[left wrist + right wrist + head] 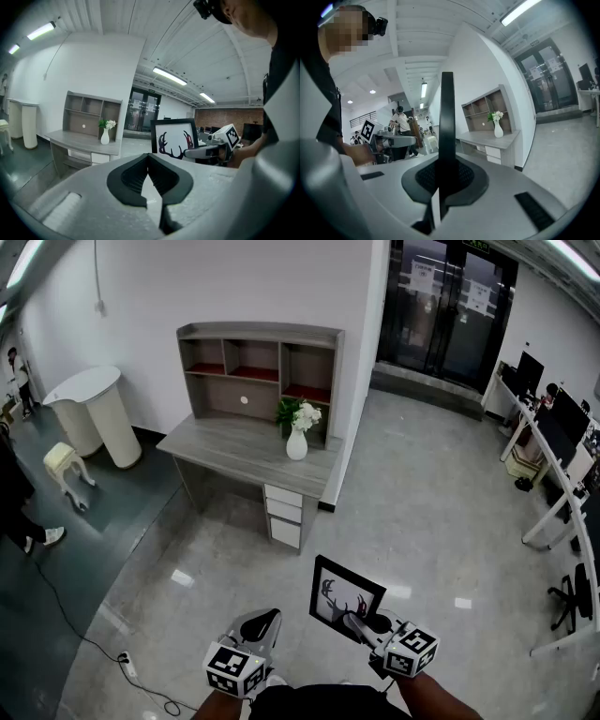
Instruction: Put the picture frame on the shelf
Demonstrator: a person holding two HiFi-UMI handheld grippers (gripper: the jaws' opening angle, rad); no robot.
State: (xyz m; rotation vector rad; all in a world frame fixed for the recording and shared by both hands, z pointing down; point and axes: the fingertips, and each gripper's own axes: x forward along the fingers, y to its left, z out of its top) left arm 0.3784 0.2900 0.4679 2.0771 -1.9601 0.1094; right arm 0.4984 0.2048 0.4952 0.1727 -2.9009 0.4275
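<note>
Black picture frame point(345, 601), clamped edge-on in right gripper point(354, 620), left gripper point(266, 620) closed and empty: carrying step, shelf point(258, 367) well apart; next, approach and stand it inside.

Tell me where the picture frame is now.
Head view, bottom centre: the picture frame is clamped in the right gripper, over the floor, short of the desk and its shelf.

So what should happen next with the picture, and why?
Probably walk it toward the shelf. The right gripper is shut on the picture frame, but the shelf stands well across the floor, likely out of reach.
</note>
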